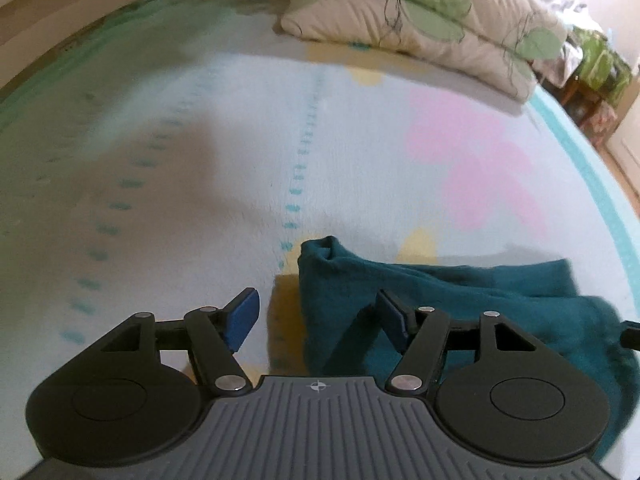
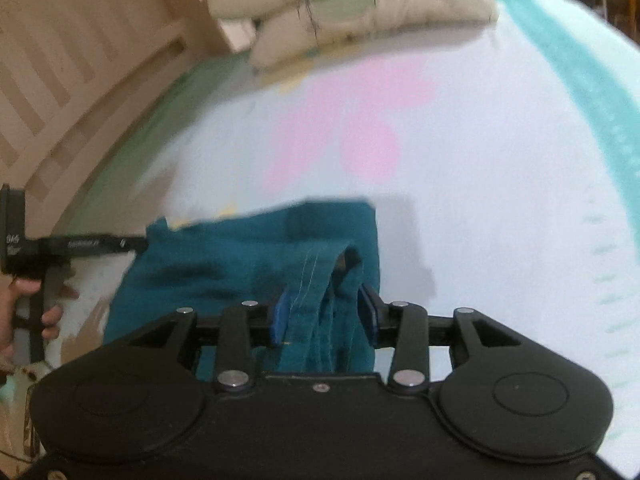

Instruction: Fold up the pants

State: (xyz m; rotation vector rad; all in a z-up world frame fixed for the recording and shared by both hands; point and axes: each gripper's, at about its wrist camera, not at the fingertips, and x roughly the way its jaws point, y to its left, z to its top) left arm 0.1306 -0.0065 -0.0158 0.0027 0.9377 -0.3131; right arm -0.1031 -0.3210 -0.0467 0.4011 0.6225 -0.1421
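The bed (image 1: 200,140) fills both of my wrist views, its pale sheet printed with pink and yellow shapes and dotted teal lines, a teal border running along the 3 o'clock side. Two stacked pillows (image 1: 420,20) with green leaf prints lie at 12 o'clock, and in my right wrist view a slatted wooden headboard (image 2: 60,92) curves away toward 10 o'clock. The teal pants (image 1: 460,304) lie bunched on the sheet near me; in my left wrist view they spread from 6 o'clock out toward 4 o'clock, with a rolled edge at their upper left corner. My left gripper (image 1: 316,320) hangs over that left edge with its jaws spread wide and nothing between them, the right blue pad above the cloth and the left one above bare sheet. My right gripper (image 2: 326,312) is clamped on a raised fold of the pants (image 2: 248,264), the cloth bundled between the blue pads. At 9 o'clock in that view, my left hand (image 2: 28,312) grips the other tool's handle.
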